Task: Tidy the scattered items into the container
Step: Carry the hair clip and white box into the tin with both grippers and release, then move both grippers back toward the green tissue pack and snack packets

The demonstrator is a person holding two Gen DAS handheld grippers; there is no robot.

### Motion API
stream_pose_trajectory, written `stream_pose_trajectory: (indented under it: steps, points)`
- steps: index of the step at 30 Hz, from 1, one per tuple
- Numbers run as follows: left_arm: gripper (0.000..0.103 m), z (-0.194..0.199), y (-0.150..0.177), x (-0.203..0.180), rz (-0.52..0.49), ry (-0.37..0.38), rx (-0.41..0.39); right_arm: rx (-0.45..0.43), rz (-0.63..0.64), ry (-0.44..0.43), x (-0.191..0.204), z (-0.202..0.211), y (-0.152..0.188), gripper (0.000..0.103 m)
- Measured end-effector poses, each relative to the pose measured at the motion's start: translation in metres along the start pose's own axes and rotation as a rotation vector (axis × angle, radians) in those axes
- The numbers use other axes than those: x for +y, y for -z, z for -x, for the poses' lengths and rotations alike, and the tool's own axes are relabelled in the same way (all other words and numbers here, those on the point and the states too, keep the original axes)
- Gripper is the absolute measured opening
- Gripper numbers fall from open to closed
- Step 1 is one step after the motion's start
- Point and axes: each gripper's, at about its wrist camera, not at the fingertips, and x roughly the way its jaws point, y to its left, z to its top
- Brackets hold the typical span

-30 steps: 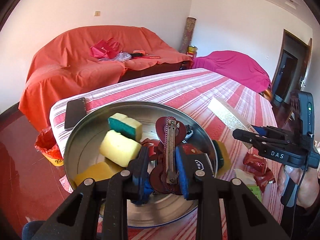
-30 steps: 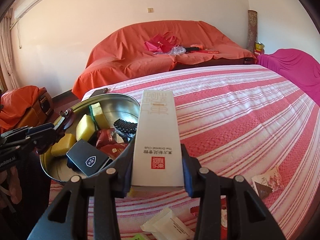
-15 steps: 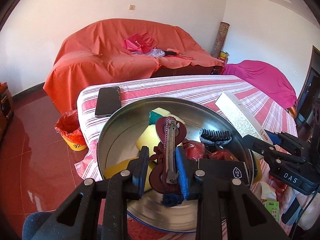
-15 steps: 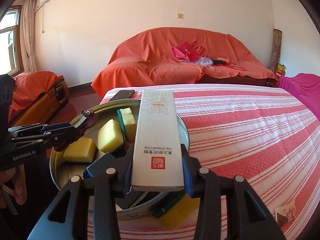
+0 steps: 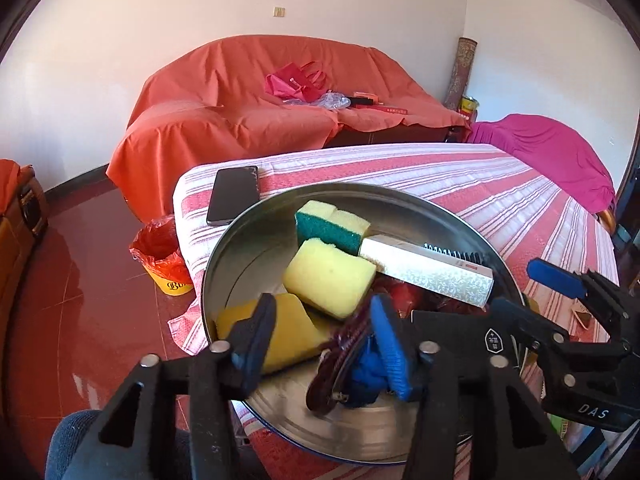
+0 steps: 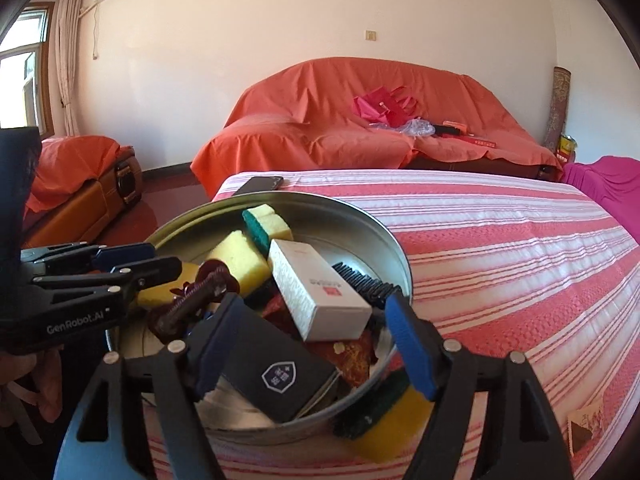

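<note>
White box (image 6: 320,288) now released inside tin (image 6: 372,224); both tongs (image 6: 312,344) (image 5: 320,344) opening, gripping nothing.

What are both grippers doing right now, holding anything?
Left gripper: jaws opening, dark red ornament dropping free into the metal tin.
Right gripper: jaws opening, white box released, lying in the tin.

Round metal tin (image 6: 394,256) at the table's near corner, crowded with sponges (image 5: 330,276), a white box (image 6: 316,292) lying across the pile, a black case (image 6: 276,372) and a comb (image 6: 366,282); only its left floor (image 5: 248,264) is bare. Beyond its far rim lies a phone (image 5: 234,194). To the right, the striped tablecloth (image 6: 500,240) is open, apart from a sponge (image 6: 384,420) against the tin's near wall.
</note>
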Motion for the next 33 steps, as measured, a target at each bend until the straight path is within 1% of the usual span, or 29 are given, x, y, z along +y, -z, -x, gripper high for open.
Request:
stream_pose_trajectory:
  steps: [1,3,5,7,9,12,14,15,17,18,19,21,22,26,33]
  points:
    - [0.070,0.005,0.000,0.000,-0.006,0.001,-0.016,0.005,-0.012,0.004,-0.002,0.005,0.003,0.075]
    - [0.072,0.010,-0.001,0.000,-0.008,0.033,-0.022,0.018,-0.012,0.022,-0.005,0.017,0.007,0.075]
    - [0.072,0.010,-0.001,0.001,0.000,0.063,-0.011,0.021,-0.002,0.047,-0.008,0.031,0.010,0.075]
    - [0.072,0.007,-0.001,-0.001,0.002,0.078,0.008,0.015,-0.018,0.068,-0.015,0.043,0.013,0.075]
    - [0.072,0.004,0.001,-0.004,-0.001,0.094,0.029,0.027,-0.061,0.077,-0.025,0.047,0.016,0.076]
    - [0.072,0.000,0.004,-0.012,-0.033,0.114,0.059,0.047,-0.114,0.093,-0.036,0.046,0.022,0.076]
    - [0.072,-0.002,0.009,-0.019,-0.058,0.116,0.088,0.044,-0.128,0.101,-0.039,0.048,0.023,0.076]
    - [0.072,-0.006,0.012,-0.021,-0.071,0.120,0.117,0.039,-0.129,0.107,-0.039,0.049,0.022,0.076]
    - [0.072,-0.013,0.019,-0.024,-0.085,0.127,0.175,0.026,-0.129,0.114,-0.040,0.052,0.020,0.081]
    - [0.075,-0.014,0.022,-0.026,-0.096,0.128,0.189,0.018,-0.129,0.121,-0.038,0.054,0.020,0.085]
    - [0.075,-0.013,0.024,-0.028,-0.110,0.126,0.191,0.011,-0.129,0.127,-0.038,0.055,0.019,0.088]
    - [0.078,-0.011,0.028,-0.032,-0.125,0.144,0.203,0.007,-0.127,0.128,-0.041,0.058,0.019,0.088]
    - [0.078,-0.009,0.029,-0.034,-0.135,0.144,0.204,0.008,-0.128,0.131,-0.042,0.058,0.019,0.088]
    - [0.079,-0.006,0.031,-0.033,-0.125,0.164,0.222,0.001,-0.155,0.144,-0.052,0.063,0.019,0.088]
    - [0.079,0.002,0.034,-0.034,-0.127,0.167,0.260,-0.009,-0.223,0.196,-0.081,0.071,0.016,0.088]
